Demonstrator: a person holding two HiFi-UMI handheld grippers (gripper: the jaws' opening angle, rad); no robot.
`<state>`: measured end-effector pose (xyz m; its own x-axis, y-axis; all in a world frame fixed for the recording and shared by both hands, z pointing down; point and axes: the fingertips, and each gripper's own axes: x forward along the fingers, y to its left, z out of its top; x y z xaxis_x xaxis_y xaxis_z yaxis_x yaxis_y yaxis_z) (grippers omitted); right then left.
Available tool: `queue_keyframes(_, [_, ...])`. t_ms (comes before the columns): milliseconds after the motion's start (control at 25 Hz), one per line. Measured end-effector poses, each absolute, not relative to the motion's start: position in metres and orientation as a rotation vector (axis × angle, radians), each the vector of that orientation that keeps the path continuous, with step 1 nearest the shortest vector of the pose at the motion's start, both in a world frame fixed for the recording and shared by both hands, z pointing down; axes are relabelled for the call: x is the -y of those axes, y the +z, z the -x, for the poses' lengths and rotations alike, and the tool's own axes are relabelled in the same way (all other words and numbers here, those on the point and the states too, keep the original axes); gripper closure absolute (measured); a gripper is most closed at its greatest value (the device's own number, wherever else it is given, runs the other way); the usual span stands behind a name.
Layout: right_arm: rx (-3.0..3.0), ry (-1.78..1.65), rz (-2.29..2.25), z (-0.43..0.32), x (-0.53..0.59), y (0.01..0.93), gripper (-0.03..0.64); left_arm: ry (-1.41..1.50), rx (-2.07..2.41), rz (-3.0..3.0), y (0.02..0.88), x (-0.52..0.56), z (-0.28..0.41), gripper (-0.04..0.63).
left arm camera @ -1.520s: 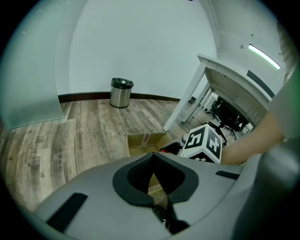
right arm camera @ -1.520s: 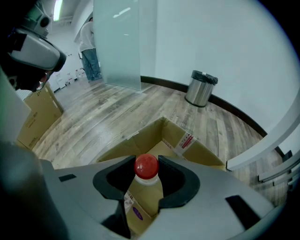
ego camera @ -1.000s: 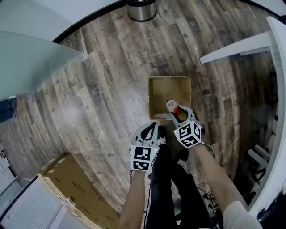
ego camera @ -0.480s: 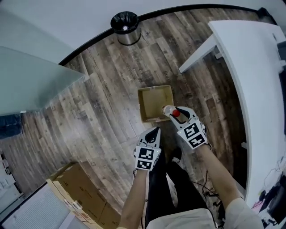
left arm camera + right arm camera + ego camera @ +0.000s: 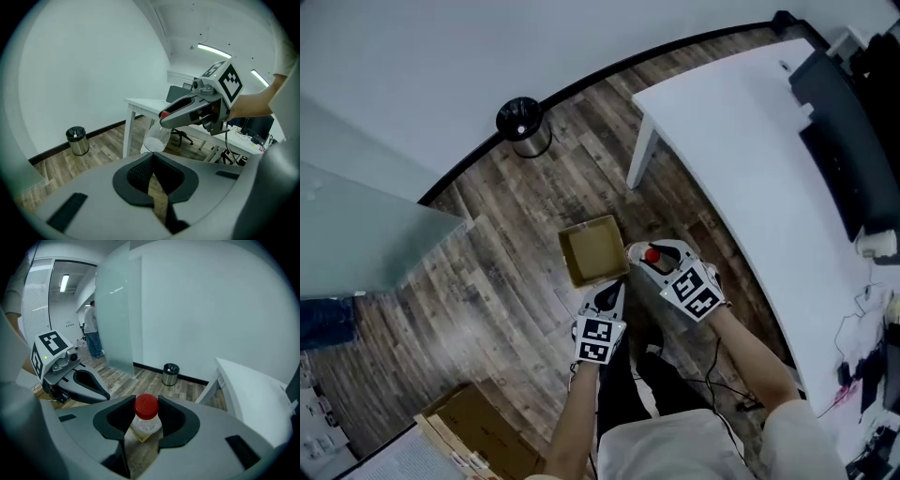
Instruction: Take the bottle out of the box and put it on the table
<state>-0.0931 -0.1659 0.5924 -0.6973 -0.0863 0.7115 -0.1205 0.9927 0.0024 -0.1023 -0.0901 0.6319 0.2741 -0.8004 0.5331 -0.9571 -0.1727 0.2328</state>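
Wood floor (image 5: 487, 244). Bottle (image 5: 146, 408) now lifted clear above box (image 5: 593, 249), neck clamped in my right tongs (image 5: 645, 259). Left tongs (image 5: 613, 289) closed, empty, beside box. Table (image 5: 741, 169) next, right of box.

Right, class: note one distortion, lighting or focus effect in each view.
Head view: fisheye curves the white table edge. Left gripper view: ceiling strip lights glare brightly, corners vignette black. Right gripper view: bottle evenly lit, without hard shadows.

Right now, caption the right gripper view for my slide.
Right gripper shut on red-capped bottle; trash can and table beyond.
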Motion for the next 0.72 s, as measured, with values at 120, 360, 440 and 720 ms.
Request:
queue_keyframes(120, [2.356,0.017,-0.16,0.059,0.177,0.547,0.437,0.418,1.553,-2.107,0.596,0.099,0.063,0.58])
queue_keyframes(360, [2.368,-0.064,-0.219,-0.018,0.207,0.47,0.437,0.471,1.471,-2.241,0.537,0.115,-0.014,0.58])
queue_keyframes(440, [2.37,-0.068,-0.246,-0.045,0.218,0.449,0.437,0.474,1.463,-2.27,0.521,0.121,-0.037,0.58])
queue_keyframes(720, [2.381,-0.034,-0.391,-0.135,0.267,0.393,0.437,0.49,1.46,-2.342,0.478,0.128,-0.096,0.58])
